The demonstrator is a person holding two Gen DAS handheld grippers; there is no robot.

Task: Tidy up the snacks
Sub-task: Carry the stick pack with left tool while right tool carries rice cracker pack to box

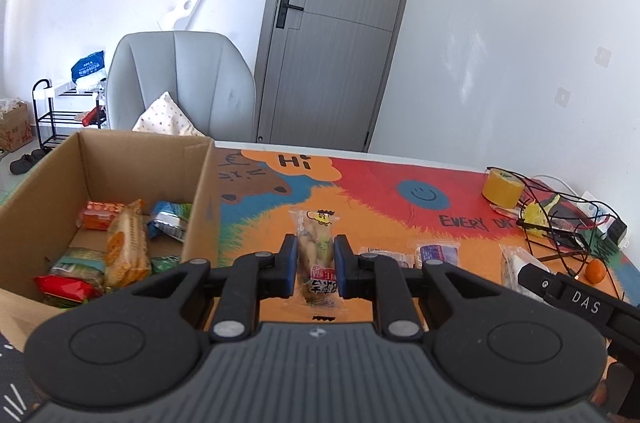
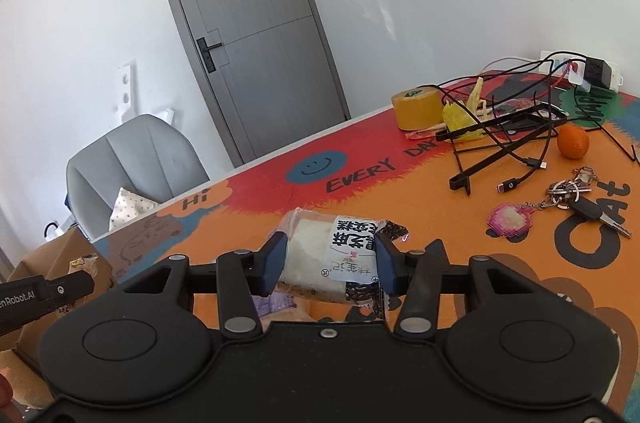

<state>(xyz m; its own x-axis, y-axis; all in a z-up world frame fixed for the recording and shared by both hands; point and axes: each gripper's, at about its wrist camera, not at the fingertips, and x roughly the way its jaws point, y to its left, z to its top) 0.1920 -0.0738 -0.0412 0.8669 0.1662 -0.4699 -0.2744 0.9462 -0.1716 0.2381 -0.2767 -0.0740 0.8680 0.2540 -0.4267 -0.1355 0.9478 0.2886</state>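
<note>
Cardboard box (image 1: 200, 183) | holds snack packets (image 1: 124, 247) | orange, green, red wrappers

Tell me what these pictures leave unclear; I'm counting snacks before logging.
- Left wrist view: the cardboard box floor, partly hidden by its near wall and the left gripper.
- Right wrist view: a purple packet, mostly behind the right gripper and its white cake packet.

A slim clear snack packet (image 1: 316, 255) stands lengthwise, lifted above the tabletop, a plump white cake pack (image 2: 332, 259) with a black-lettered label lies crosswise, also raised, and the open cardboard box (image 1: 202, 199) at the left holds several wrapped snacks (image 1: 124, 247).
</note>
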